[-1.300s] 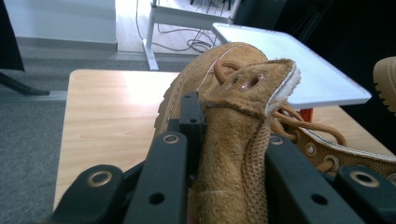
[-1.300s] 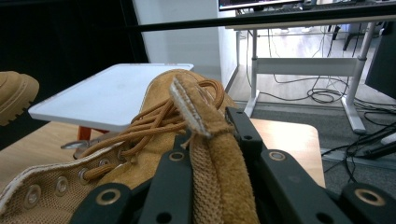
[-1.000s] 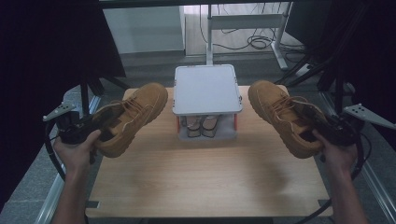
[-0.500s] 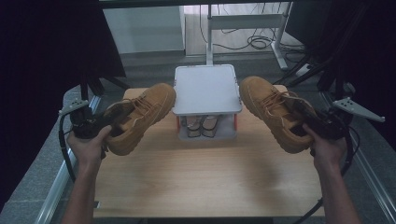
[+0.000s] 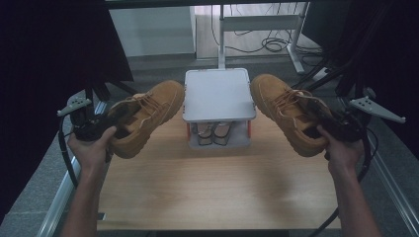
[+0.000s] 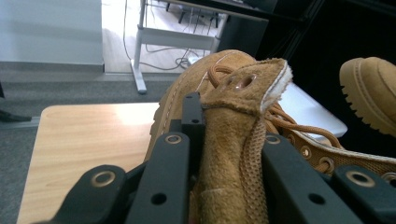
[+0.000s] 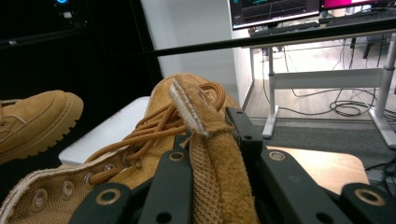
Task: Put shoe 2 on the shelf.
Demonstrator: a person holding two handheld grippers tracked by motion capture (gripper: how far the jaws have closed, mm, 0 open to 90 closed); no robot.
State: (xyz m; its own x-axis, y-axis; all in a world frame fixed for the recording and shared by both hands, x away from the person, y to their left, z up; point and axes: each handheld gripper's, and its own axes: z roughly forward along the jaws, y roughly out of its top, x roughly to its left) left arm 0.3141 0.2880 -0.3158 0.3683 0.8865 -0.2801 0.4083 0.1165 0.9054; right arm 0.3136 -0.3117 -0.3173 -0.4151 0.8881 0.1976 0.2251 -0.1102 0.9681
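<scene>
Two tan suede lace-up boots hang above the table, one in each gripper. The left boot (image 5: pixel 148 113) points its toe at the white rack's left edge, and my left gripper (image 5: pixel 106 126) is shut on its tongue. The left gripper view has that tongue (image 6: pixel 233 154) squeezed between the black jaws of the left gripper (image 6: pixel 231 126). The right boot (image 5: pixel 284 111) points its toe at the rack's right edge, held by my right gripper (image 5: pixel 321 121). In the right gripper view the gripper (image 7: pixel 208 135) is shut on that boot's tongue (image 7: pixel 210 163).
A small white-topped rack (image 5: pixel 217 94) stands at the table's far middle, with a pair of shoes (image 5: pixel 213 133) on its lower shelf. The wooden table (image 5: pixel 212 187) stretches in front of it. Desk legs and cables sit on the floor behind.
Both hands have brought their boots inward, so the toes now flank the rack's top. The right boot has also lifted slightly.
</scene>
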